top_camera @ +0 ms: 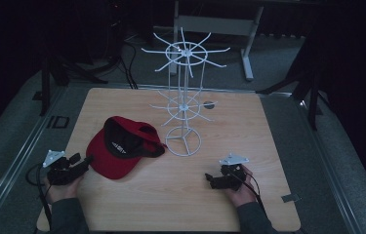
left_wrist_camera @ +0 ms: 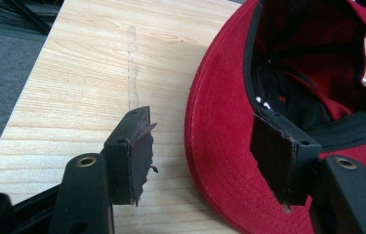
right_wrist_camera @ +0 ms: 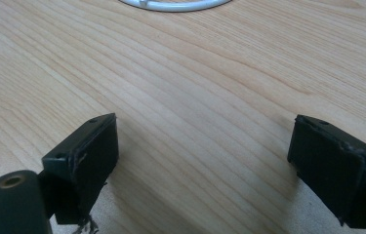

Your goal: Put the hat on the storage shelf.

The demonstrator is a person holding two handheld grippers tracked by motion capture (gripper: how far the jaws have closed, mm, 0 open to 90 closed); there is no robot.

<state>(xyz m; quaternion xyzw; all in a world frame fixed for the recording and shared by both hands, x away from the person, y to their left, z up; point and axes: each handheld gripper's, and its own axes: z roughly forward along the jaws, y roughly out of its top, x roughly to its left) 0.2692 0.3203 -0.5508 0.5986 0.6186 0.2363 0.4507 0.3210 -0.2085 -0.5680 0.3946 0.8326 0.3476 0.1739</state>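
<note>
A red cap (top_camera: 117, 152) with a black lining lies upside down on the wooden table (top_camera: 136, 209), left of centre. My left gripper (top_camera: 84, 160) is open at the cap's brim; in the left gripper view the red brim (left_wrist_camera: 219, 146) sits between its jaws, with the right pad (left_wrist_camera: 280, 151) over the cap and the left pad (left_wrist_camera: 132, 156) over bare wood. My right gripper (top_camera: 209, 179) rests low on the table at the front right, open, with only wood between its jaws (right_wrist_camera: 205, 161). A white wire display stand (top_camera: 184, 95) with radiating hooks rises behind the cap.
The stand's round wire base (top_camera: 183, 141) sits just right of the cap, and its rim (right_wrist_camera: 171, 5) shows at the top of the right gripper view. A small dark disc (top_camera: 209, 104) lies on the table behind the stand. Dark floor and metal frames surround the table.
</note>
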